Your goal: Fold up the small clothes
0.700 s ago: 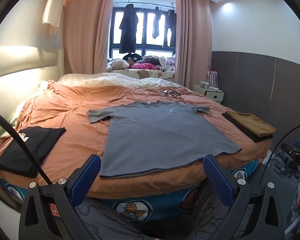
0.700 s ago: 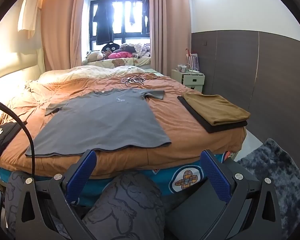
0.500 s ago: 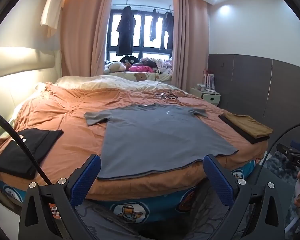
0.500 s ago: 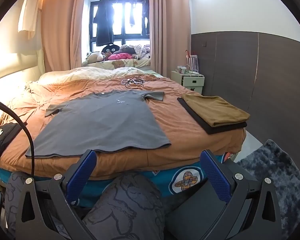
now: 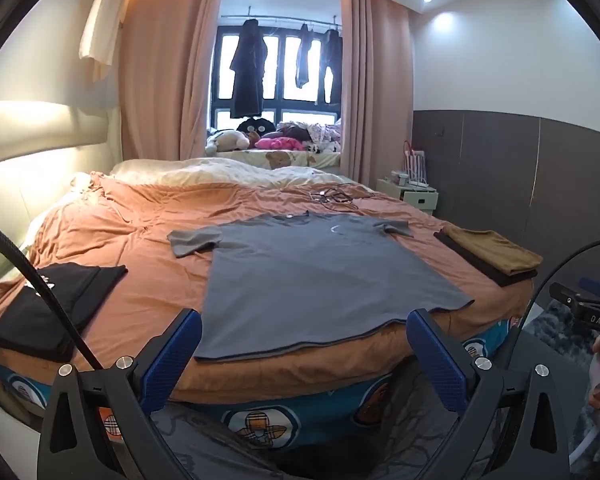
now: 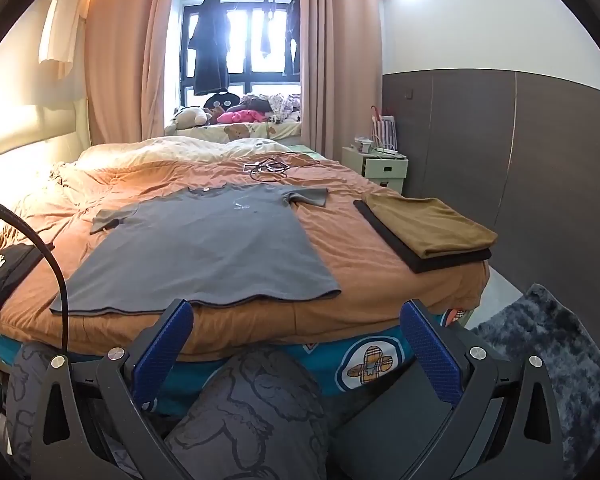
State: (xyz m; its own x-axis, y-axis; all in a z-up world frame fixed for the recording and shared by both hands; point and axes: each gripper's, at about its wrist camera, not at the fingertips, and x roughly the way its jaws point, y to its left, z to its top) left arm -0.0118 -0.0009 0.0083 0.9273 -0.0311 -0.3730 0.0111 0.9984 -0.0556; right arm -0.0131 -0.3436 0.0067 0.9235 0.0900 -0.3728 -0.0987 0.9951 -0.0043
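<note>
A grey T-shirt [image 5: 320,276] [image 6: 208,248] lies spread flat, face up, on the orange bed cover [image 5: 140,280] [image 6: 360,264], hem toward the bed's near edge. My left gripper [image 5: 302,326] is open, held short of the bed's edge in front of the hem, with nothing between its blue pads [image 5: 176,354]. The right gripper [image 6: 296,322] is open too, also back from the edge, off the hem's right corner, with nothing between its fingers. A person's patterned trouser knee [image 6: 252,420] shows below it.
A folded black garment [image 5: 52,312] [image 6: 4,276] lies at the bed's left. A folded brown garment on a black one [image 5: 496,256] [image 6: 428,232] sits at the right. Cables [image 6: 268,168] lie beyond the collar. A nightstand [image 6: 380,164] and grey rug [image 6: 552,344] stand right of the bed.
The left wrist view has tilted slightly, so the bed and shirt sit a little lower and nearer. The right gripper has barely moved. Both stay open.
</note>
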